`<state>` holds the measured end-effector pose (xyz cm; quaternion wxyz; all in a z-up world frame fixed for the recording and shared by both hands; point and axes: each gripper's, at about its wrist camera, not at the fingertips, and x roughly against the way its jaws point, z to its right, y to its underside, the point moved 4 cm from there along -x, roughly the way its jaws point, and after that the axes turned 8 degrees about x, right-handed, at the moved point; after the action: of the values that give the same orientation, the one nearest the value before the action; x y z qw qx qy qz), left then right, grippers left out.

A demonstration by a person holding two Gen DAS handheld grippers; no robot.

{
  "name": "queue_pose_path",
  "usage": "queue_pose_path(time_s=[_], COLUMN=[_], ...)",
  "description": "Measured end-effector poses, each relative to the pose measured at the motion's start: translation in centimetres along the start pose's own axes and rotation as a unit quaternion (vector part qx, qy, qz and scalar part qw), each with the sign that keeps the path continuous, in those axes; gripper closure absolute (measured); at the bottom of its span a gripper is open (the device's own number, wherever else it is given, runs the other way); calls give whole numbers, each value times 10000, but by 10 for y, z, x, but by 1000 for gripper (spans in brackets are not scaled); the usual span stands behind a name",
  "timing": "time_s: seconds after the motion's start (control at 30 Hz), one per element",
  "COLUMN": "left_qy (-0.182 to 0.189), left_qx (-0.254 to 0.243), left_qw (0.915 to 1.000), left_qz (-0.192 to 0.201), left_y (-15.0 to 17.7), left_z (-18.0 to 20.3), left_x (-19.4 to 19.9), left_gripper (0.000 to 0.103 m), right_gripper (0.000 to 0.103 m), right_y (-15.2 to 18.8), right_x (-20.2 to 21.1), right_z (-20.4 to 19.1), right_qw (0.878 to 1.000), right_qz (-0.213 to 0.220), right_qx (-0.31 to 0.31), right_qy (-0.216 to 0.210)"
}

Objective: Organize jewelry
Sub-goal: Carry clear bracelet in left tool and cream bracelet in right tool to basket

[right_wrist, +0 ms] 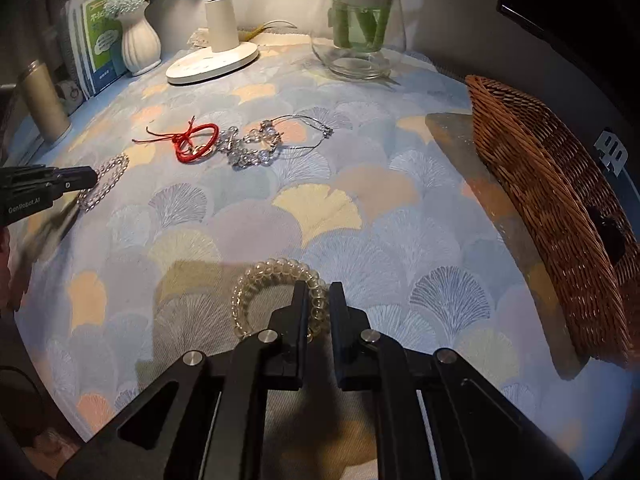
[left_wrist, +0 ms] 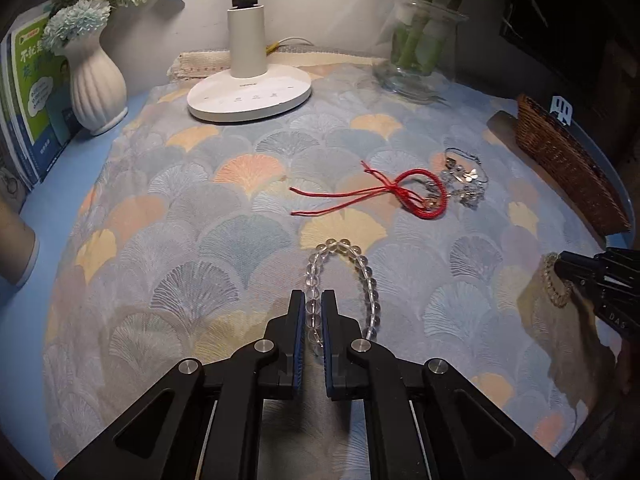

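Note:
My left gripper [left_wrist: 314, 300] is shut on a clear bead bracelet [left_wrist: 362, 266], whose loop lies ahead on the patterned cloth; it also shows in the right wrist view [right_wrist: 106, 180] at the far left. My right gripper [right_wrist: 319, 294] is shut on a yellowish bead bracelet [right_wrist: 260, 280], also seen in the left wrist view [left_wrist: 554, 284]. A red cord bracelet [left_wrist: 420, 194] [right_wrist: 196, 142] and a silver bead necklace [left_wrist: 464, 184] [right_wrist: 256, 146] lie together mid-table. A wicker basket [left_wrist: 572, 168] [right_wrist: 548, 208] stands at the right edge.
A white lamp base [left_wrist: 248, 94] [right_wrist: 212, 62], a white flower vase [left_wrist: 98, 88] [right_wrist: 140, 44] with books behind it, and a glass vase of bamboo stems [left_wrist: 420, 52] [right_wrist: 360, 28] stand along the back. A cylinder [right_wrist: 42, 100] stands at the left.

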<state>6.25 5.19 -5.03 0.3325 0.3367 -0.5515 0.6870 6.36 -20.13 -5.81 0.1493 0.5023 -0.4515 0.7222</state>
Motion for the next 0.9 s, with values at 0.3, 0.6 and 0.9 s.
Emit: queue_pose_path(time_s=[0.3, 0.6, 0.9], left_qy=[629, 1086, 1503], left_qx=[-311, -469, -985], left_qw=[9973, 9922, 9822], left_qz=[216, 393, 550], left_y=[1, -13, -47], left_z=[60, 97, 170], left_x=[38, 66, 77], left_gripper=[96, 96, 96], right_gripper=[92, 92, 92], right_y=[27, 46, 48], right_x=[41, 78, 125], right_z=[12, 53, 102], right_qw=[9989, 9953, 9877], right_qz=[308, 643, 1074], right_qx=[-291, -725, -1106], right_qy=[-196, -51, 260])
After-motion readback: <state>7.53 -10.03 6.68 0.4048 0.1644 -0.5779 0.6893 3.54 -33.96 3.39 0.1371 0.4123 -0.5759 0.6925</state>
